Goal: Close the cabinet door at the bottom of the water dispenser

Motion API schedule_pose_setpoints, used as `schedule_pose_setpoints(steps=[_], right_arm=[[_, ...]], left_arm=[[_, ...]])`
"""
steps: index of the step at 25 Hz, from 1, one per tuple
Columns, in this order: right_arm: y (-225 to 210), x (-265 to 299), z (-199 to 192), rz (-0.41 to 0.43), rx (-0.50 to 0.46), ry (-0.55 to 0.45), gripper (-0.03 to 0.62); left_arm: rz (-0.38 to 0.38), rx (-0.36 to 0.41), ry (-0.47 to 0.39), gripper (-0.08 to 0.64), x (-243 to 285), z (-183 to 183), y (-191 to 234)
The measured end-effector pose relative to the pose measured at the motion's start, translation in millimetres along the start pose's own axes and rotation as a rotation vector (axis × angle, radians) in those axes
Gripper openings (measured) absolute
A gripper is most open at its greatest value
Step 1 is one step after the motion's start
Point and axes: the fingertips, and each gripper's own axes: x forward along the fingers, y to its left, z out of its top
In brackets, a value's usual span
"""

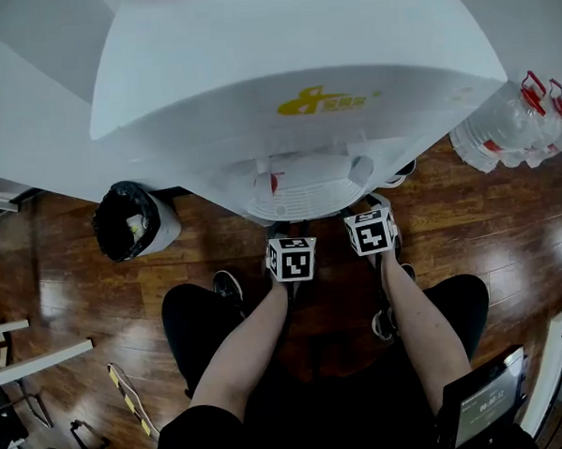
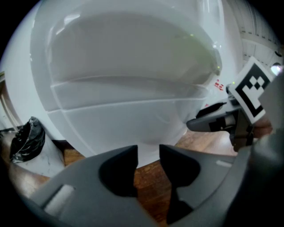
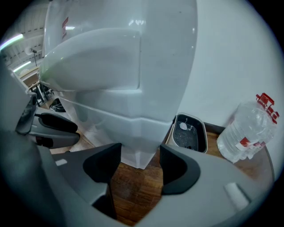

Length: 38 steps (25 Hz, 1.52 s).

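The white water dispenser point(image 1: 293, 87) fills the top of the head view, and its bulging front hides its lower cabinet there. Both grippers reach under that overhang, so only the left marker cube point(image 1: 291, 259) and the right marker cube point(image 1: 371, 231) show. In the left gripper view, the left gripper point(image 2: 148, 153) stands open by a narrow gap, with nothing in it. It faces the dispenser's lower front panel point(image 2: 120, 119). The right gripper point(image 3: 140, 155) is open and empty before the dispenser's bottom corner point(image 3: 137, 146). I cannot tell whether the cabinet door is ajar.
A bin lined with a black bag point(image 1: 130, 220) stands left of the dispenser. Clear water bottles with red caps point(image 1: 520, 122) lie at its right. A dark drip tray point(image 3: 190, 132) rests on the wooden floor by the wall. The person's legs and shoes are behind the grippers.
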Motion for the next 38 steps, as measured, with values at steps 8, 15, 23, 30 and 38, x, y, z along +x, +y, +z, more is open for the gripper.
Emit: schedule_pose_setpoints(steps=[8,15,23,30,38], right_arm=[[25,-23,-16,0.044,0.077,-0.043,0.241],[50,-65,-42,0.06,0.143,-0.099,0.201],[87,-132,-45,0.101,0.189,-0.252,0.161],[133,-192,-76,0.155,0.178,-0.315,0.147],[156,-252,-83,0.209,0.259,-0.402,0.13]], left_arm=[[-0.041,0.001,-0.015,0.172,-27,-13,-17],[-0.071,-0.038,-0.057,0.17,-62,-32,-43],[-0.094,-0.036,-0.196,0.166,-133,-42,-68],[-0.116,-0.015,-0.308,0.161,-204,-65,-81],[-0.212,-0.025,-0.419,0.161,-268,-63,-113]])
